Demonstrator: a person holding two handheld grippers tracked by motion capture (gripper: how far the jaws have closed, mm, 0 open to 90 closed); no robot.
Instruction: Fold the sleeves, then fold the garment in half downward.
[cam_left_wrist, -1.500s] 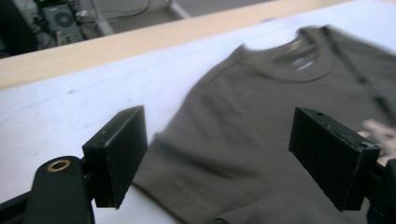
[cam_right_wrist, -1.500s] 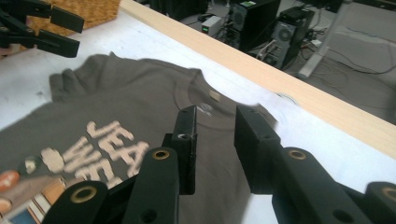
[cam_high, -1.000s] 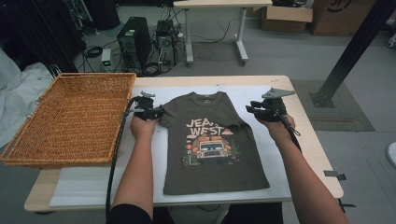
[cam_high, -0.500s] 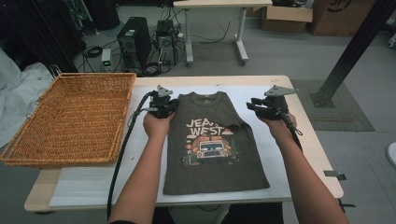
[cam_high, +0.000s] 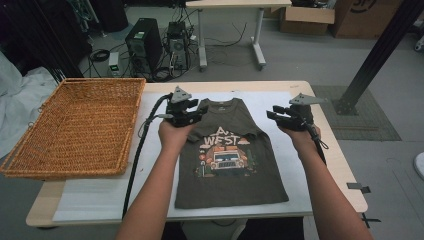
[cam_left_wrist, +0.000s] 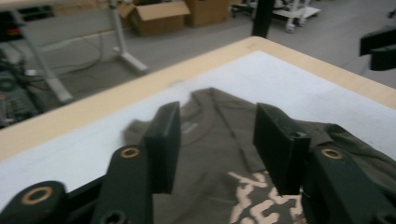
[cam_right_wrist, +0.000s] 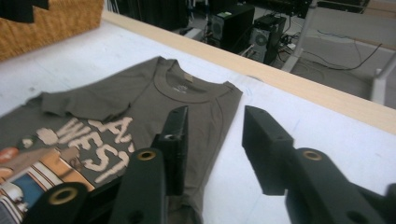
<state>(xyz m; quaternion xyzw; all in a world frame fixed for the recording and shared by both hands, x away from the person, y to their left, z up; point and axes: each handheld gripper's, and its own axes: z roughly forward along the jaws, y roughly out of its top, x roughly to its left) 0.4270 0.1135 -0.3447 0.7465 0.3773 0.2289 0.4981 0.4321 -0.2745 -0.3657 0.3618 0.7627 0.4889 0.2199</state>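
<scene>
Two claws hover released over the olive-brown printed cotton T-shirt (cam_high: 230, 155) lying flat on the white-covered bench (cam_high: 300, 180), collar away: left claw (cam_high: 197, 111) above its folded-in sleeve, jaws just opening, empty; right claw (cam_high: 274, 116) beside the opposite edge.

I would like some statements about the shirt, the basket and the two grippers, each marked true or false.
1. The T-shirt lies print side up on the table. True.
2. The wicker basket holds a folded shirt. False: nothing lies in it.
3. The left gripper is above the shirt's sleeve fold. True.
4. The right gripper is clamped on the shirt. False: its jaws are open and hold nothing.
</scene>
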